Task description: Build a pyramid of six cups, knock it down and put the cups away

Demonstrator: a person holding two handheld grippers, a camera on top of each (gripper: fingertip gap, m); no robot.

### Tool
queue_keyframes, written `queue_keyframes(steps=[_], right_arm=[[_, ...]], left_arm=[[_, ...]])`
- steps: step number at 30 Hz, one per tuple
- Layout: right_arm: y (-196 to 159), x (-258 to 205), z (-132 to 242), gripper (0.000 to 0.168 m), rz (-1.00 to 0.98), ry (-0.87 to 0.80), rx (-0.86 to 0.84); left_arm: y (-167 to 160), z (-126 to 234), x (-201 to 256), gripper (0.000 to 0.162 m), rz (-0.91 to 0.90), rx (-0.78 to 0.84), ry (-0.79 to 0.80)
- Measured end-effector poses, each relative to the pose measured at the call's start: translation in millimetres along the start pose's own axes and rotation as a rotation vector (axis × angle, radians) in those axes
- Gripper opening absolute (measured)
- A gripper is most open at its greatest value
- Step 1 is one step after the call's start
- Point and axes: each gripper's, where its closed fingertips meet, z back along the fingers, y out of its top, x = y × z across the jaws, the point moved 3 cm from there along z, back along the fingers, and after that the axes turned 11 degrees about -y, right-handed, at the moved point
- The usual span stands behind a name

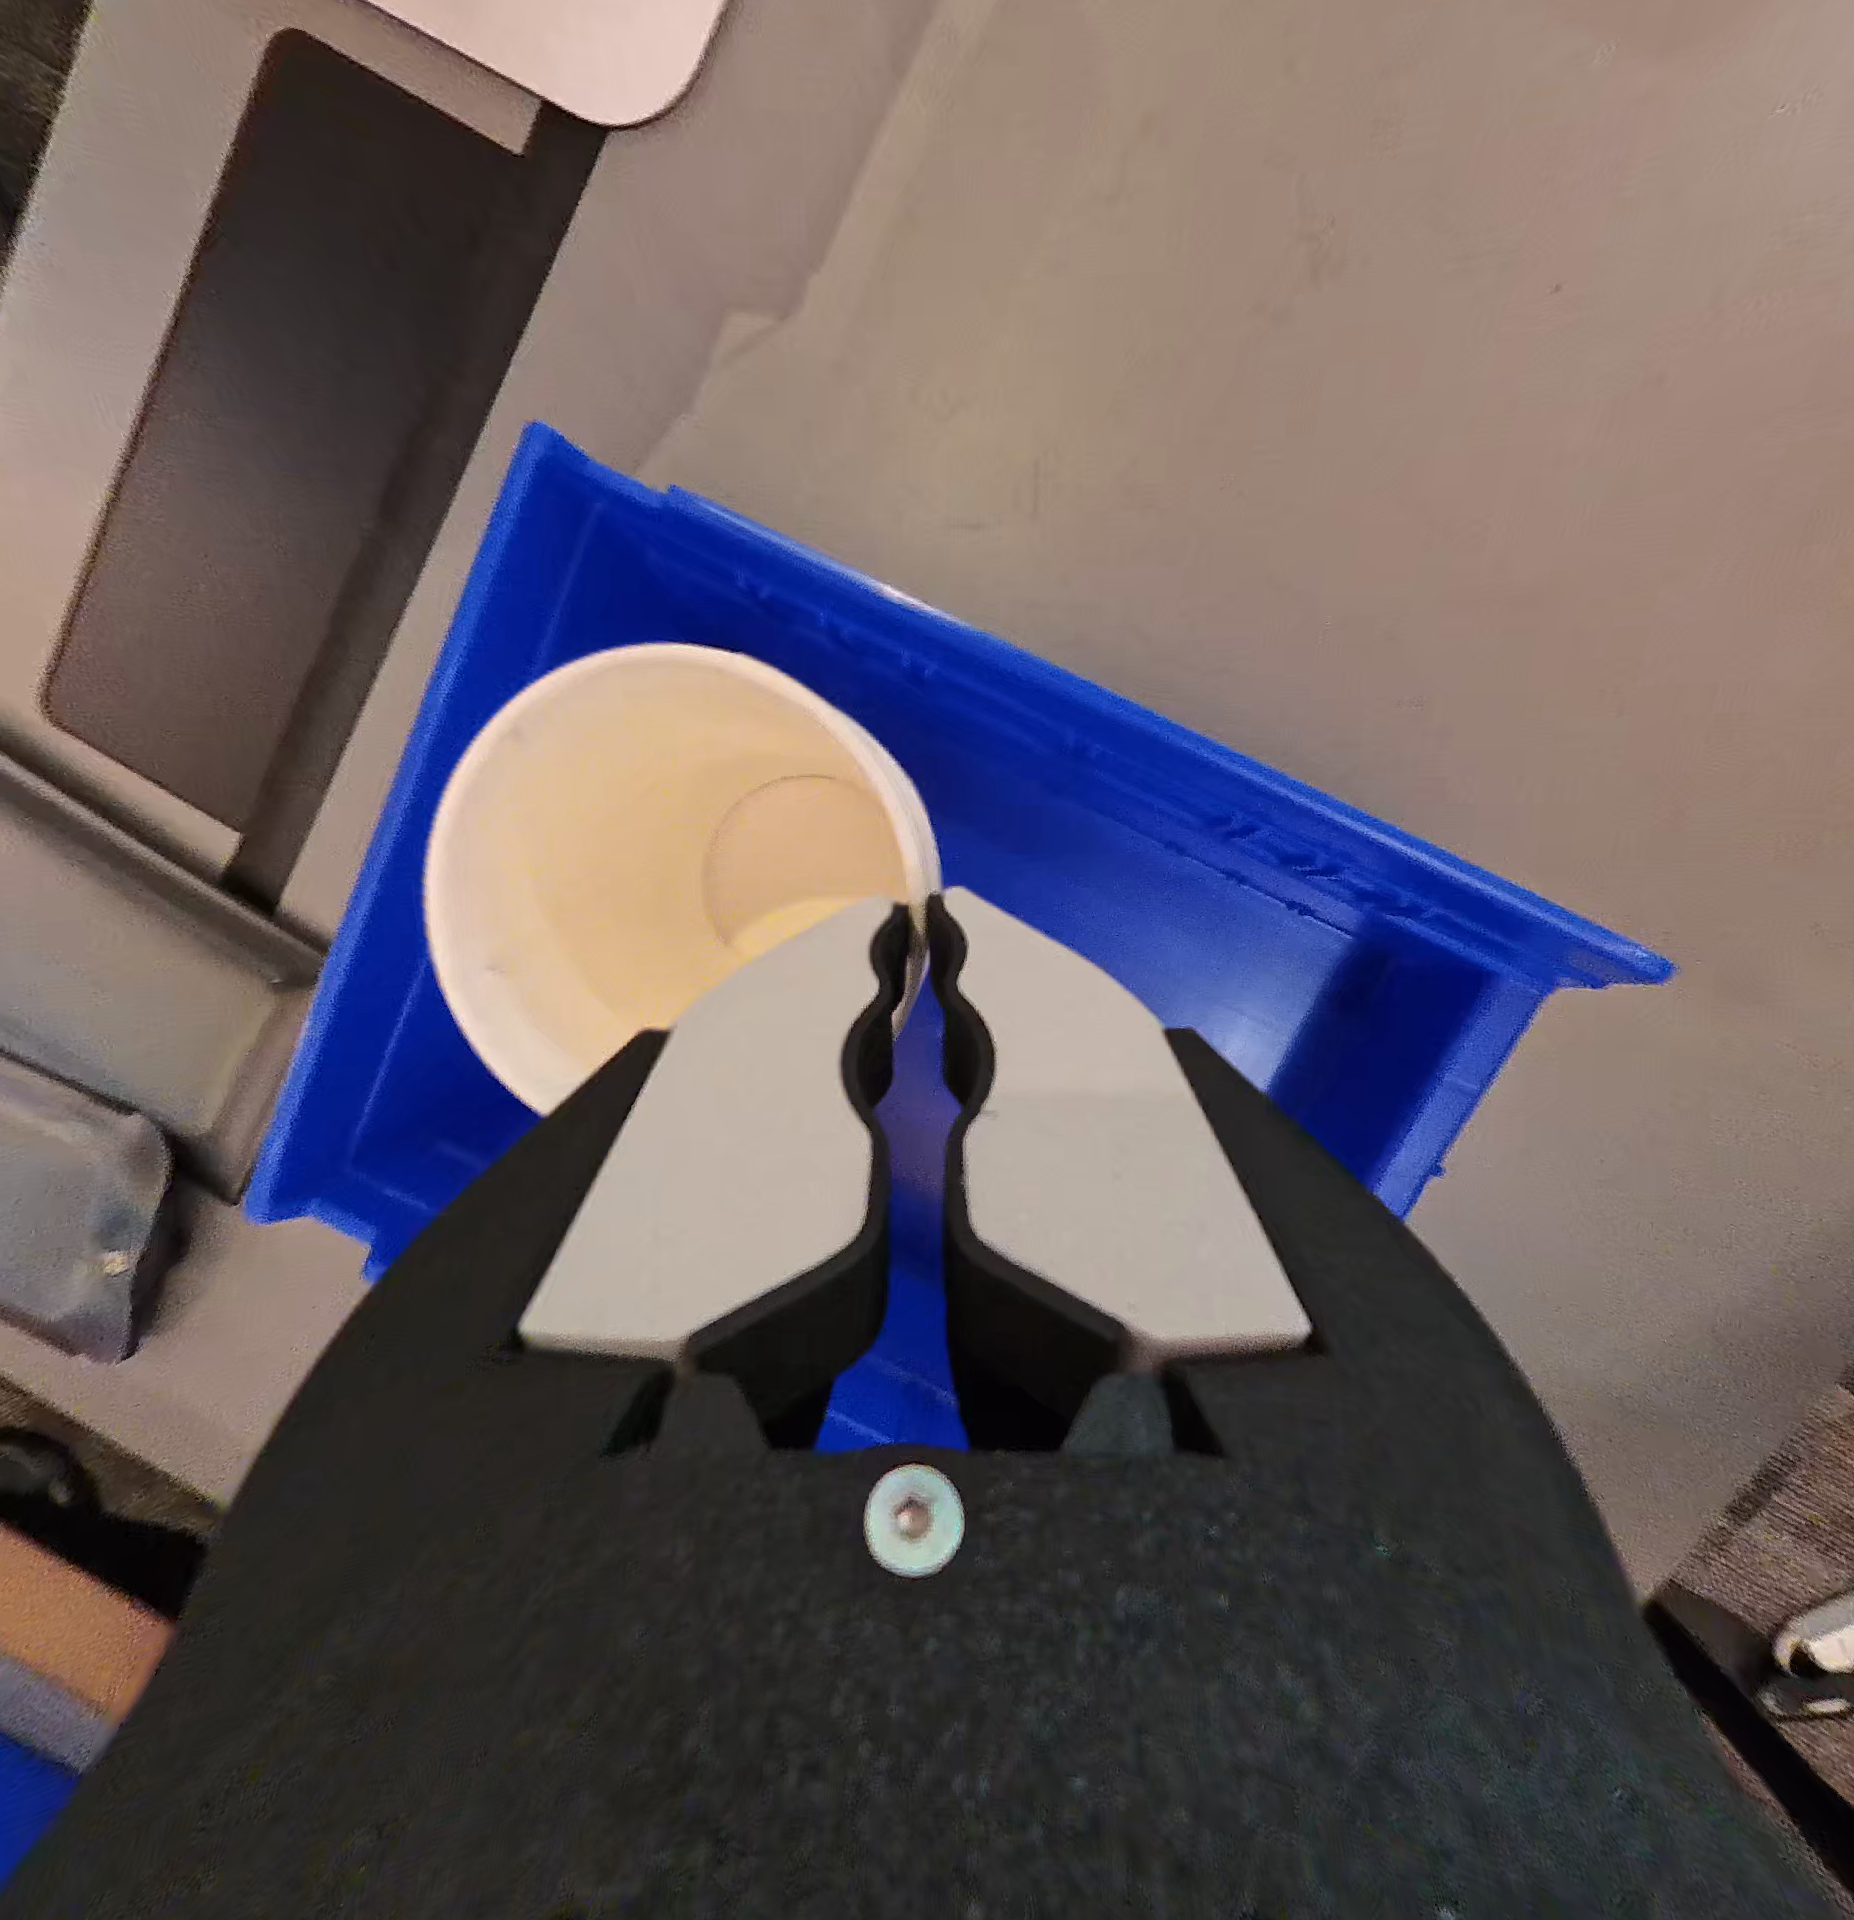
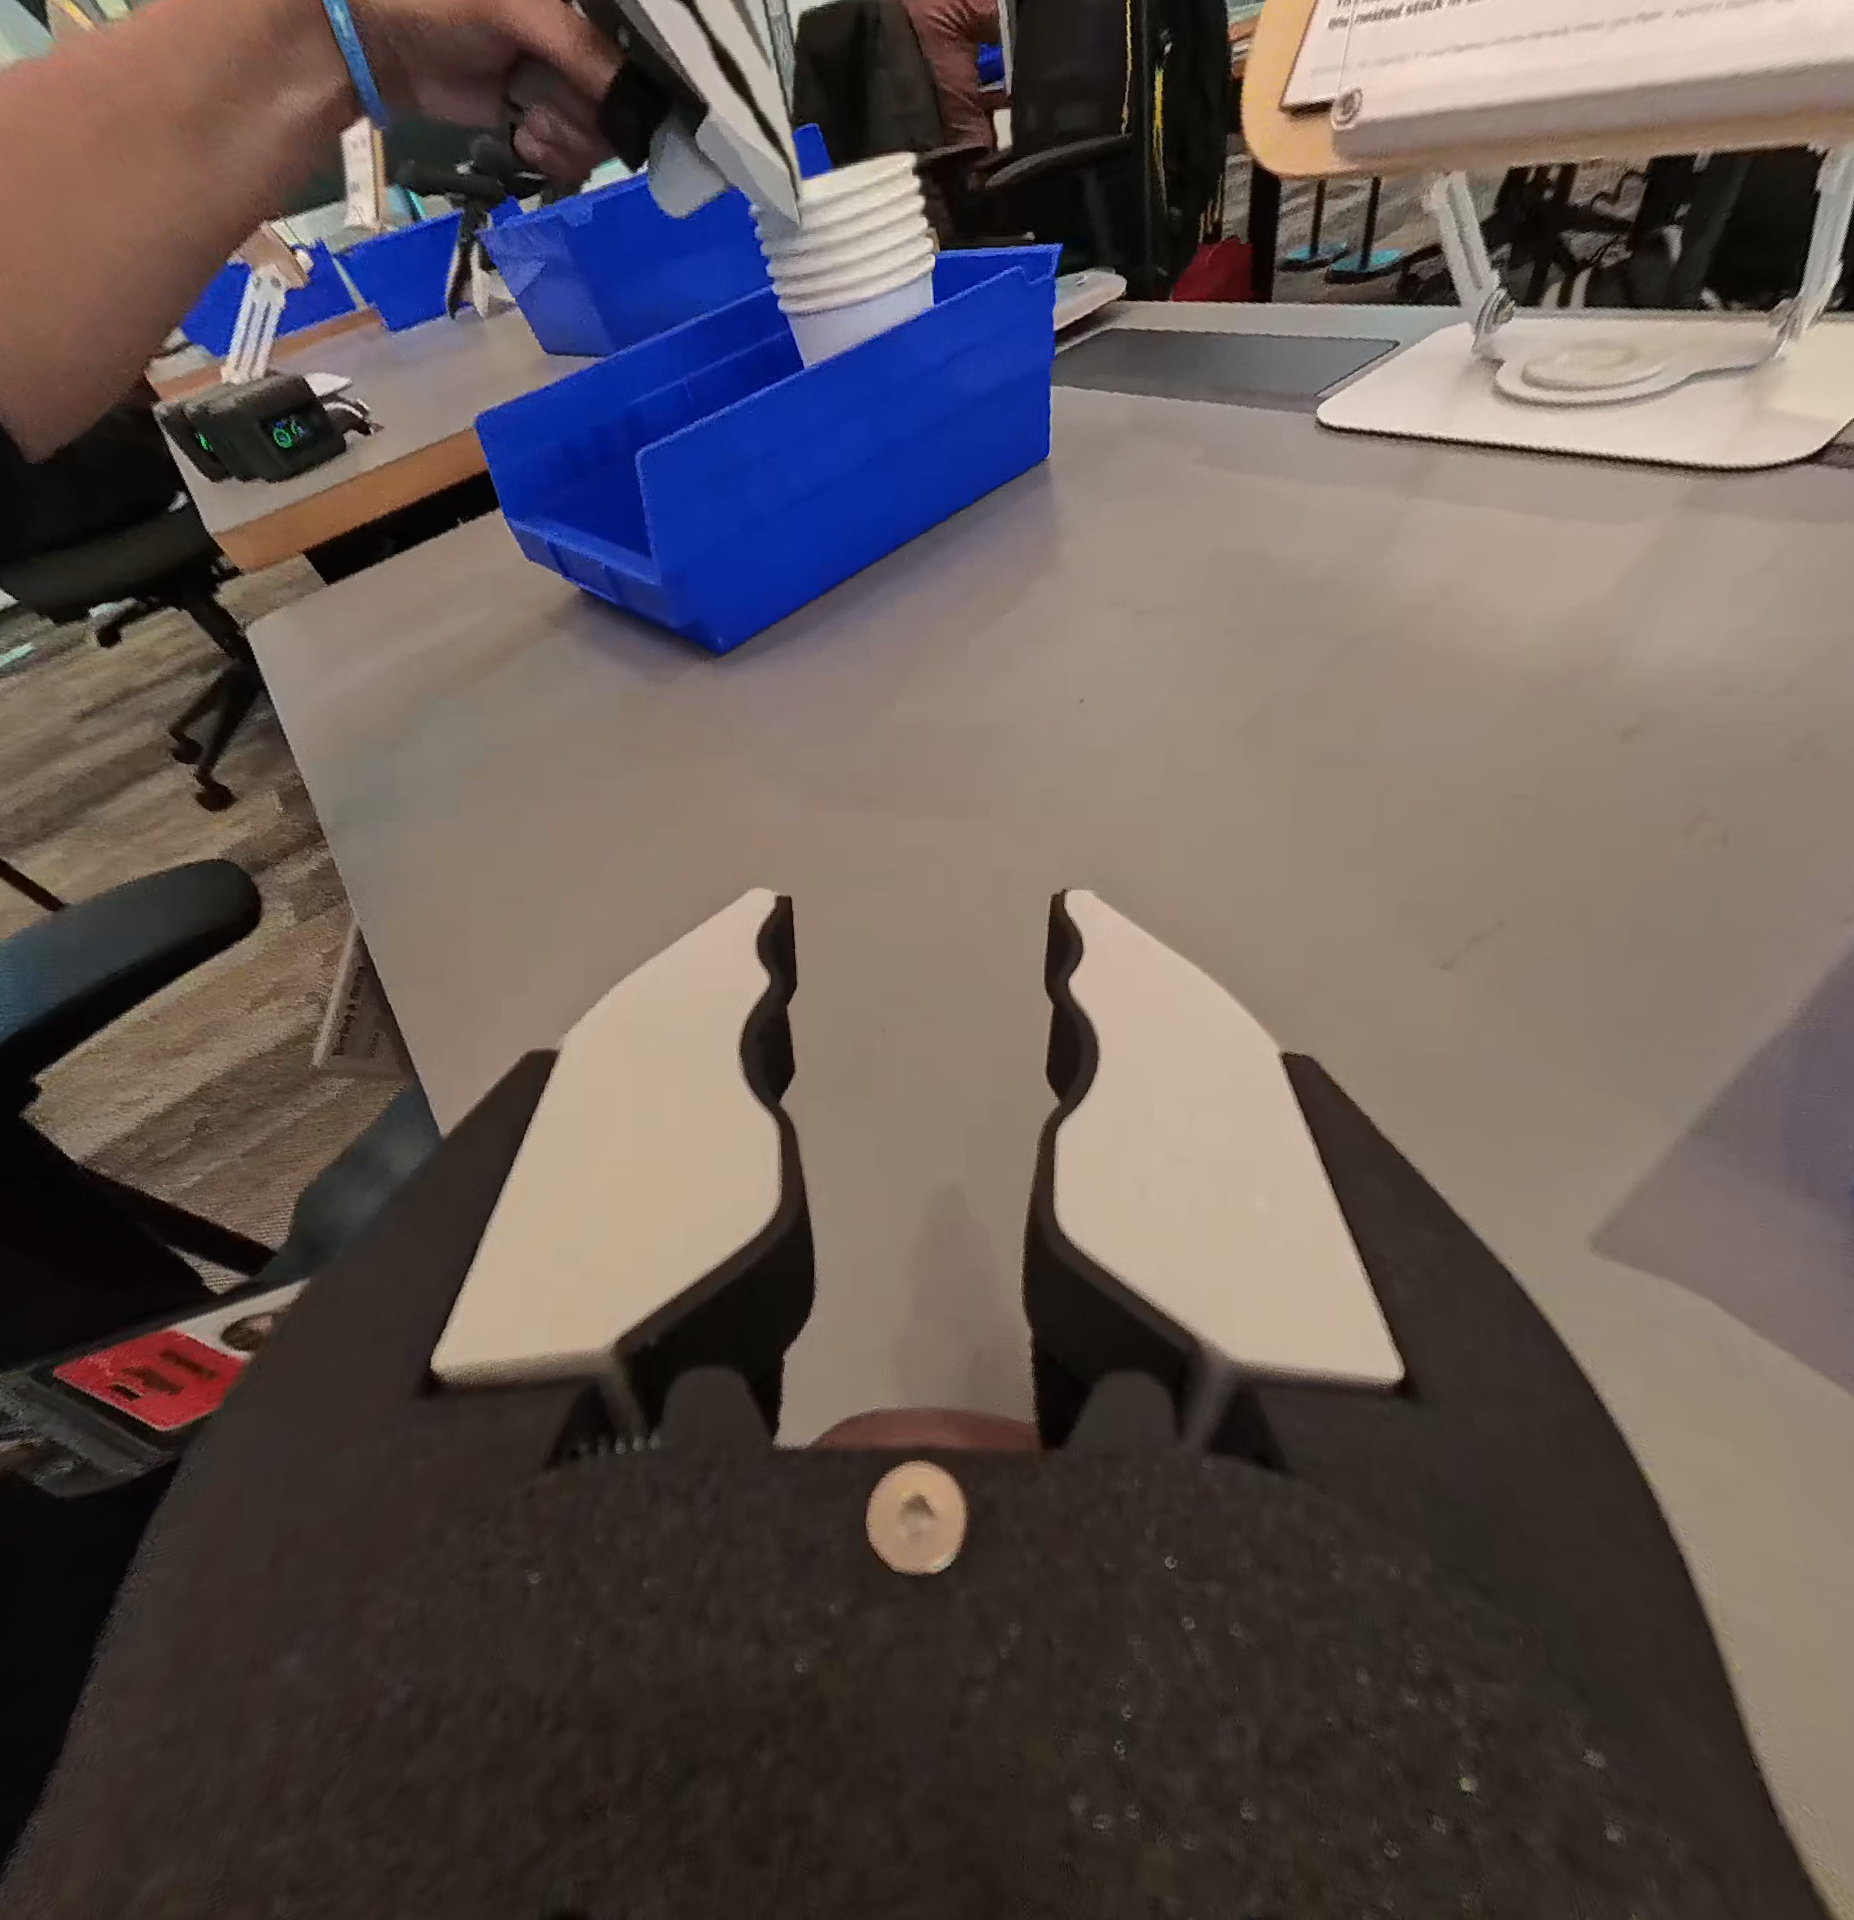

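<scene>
**Nested cups held over the blue bin**

Left wrist view: the left gripper (image 1: 921, 914) is pinched nearly closed on the rim of the cups (image 1: 632, 862), whose open mouth faces the camera. They hang over the bin (image 1: 1162, 790) on the grey table (image 1: 1318, 364).

Right wrist view: the right gripper (image 2: 920, 914) is spread wide and holds nothing, low over the table (image 2: 1214, 727). Farther off, the left gripper (image 2: 772, 197) grips the stack of cups (image 2: 850, 260), its base down inside the bin (image 2: 798, 499). A white stand (image 2: 1588, 384) sits at the far right.
</scene>
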Motion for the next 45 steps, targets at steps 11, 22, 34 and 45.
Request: queue_keyframes(steps=[11,22,34,45], right_arm=[[-1,-7,-10,0.044,-0.01,0.049,-0.026],[2,-10,-5,0.044,-0.02,0.068,-0.029],[35,-1,-20,0.043,-0.165,0.157,0.044],[109,26,-74,0.089,-0.201,0.275,0.274]], left_arm=[[7,4,5,0.002,-0.01,-0.031,0.002],[25,62,14,0.002,-0.029,0.024,0.094],[76,135,49,0.002,0.153,0.603,0.172],[206,16,168,0.002,0.403,1.129,-0.479]])
